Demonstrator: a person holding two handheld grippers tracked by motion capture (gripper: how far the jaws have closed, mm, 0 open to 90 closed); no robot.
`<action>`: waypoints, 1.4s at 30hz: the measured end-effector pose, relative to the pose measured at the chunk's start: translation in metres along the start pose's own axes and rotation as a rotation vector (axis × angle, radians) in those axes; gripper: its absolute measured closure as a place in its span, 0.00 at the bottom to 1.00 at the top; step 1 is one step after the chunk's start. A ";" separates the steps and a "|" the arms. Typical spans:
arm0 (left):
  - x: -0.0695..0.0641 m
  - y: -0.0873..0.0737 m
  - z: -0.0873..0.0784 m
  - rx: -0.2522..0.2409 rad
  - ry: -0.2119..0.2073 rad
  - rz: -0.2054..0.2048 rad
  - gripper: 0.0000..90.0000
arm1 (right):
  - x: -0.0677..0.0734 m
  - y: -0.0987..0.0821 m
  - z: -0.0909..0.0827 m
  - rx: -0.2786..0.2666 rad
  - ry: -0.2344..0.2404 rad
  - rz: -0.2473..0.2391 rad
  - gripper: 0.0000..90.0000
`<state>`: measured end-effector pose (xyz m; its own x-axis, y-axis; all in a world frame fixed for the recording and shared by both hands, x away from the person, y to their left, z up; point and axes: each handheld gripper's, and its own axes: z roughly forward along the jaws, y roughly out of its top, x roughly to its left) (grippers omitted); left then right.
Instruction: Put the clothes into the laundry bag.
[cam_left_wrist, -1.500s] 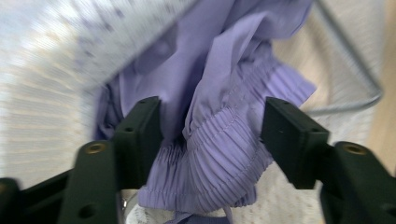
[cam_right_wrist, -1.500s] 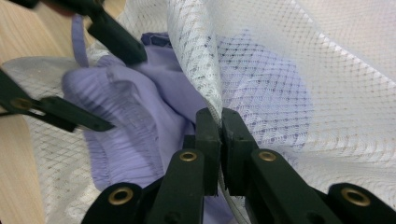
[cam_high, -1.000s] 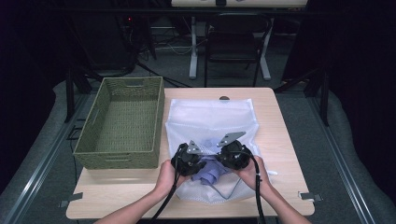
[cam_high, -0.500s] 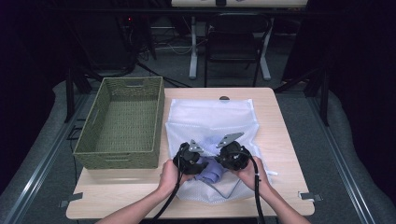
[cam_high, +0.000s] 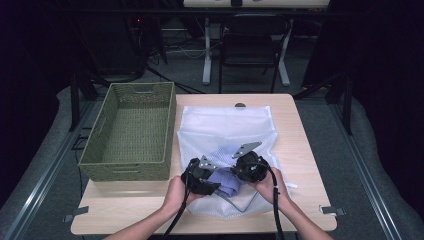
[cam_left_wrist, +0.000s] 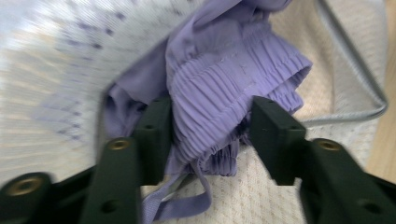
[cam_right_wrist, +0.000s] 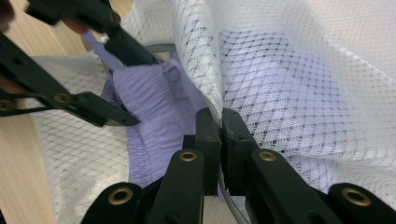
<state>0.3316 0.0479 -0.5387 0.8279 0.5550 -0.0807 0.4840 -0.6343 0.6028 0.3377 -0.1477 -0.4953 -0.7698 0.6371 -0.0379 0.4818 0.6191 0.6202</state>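
Centrally on the wooden table (cam_high: 300, 150) lies a white mesh bag (cam_high: 225, 130), its open end toward the person, with a purple garment (cam_high: 225, 181) partly inside the opening. Both hands work at that near end of the bag: the left gripper (cam_high: 212, 186) sits at the left of the opening and the right gripper (cam_high: 239, 169) at its right, the garment between them. As the left gripper view shows, the left gripper (cam_left_wrist: 210, 135) has its jaws partly apart, having just been opening, and the gathered, ribbed band of the purple garment (cam_left_wrist: 224, 93) lies between them; the pads flank the cloth loosely rather than pinch it. As the right gripper view shows, the right gripper (cam_right_wrist: 219, 140) is closed tight on the upper edge of the mesh bag (cam_right_wrist: 280, 70), lifting that layer so the purple garment (cam_right_wrist: 154, 107) shows beneath it, with the left gripper (cam_right_wrist: 126, 88) reaching in from the upper left. A green woven basket (cam_high: 95, 150) stands on the table just left of the bag.
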 end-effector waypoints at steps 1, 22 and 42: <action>0.001 0.000 0.004 0.000 -0.007 0.006 0.70 | 0.000 0.000 0.000 0.003 0.000 0.000 0.97; 0.013 0.010 0.020 -0.099 0.013 -0.097 0.81 | 0.001 0.000 0.001 0.005 0.011 0.007 0.97; 0.014 -0.003 -0.022 -0.043 0.034 -0.028 0.47 | -0.003 0.000 -0.001 -0.004 0.002 0.014 0.97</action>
<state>0.3351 0.0696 -0.5239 0.8037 0.5907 -0.0713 0.4937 -0.5952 0.6341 0.3393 -0.1507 -0.4944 -0.7640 0.6446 -0.0277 0.4905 0.6082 0.6241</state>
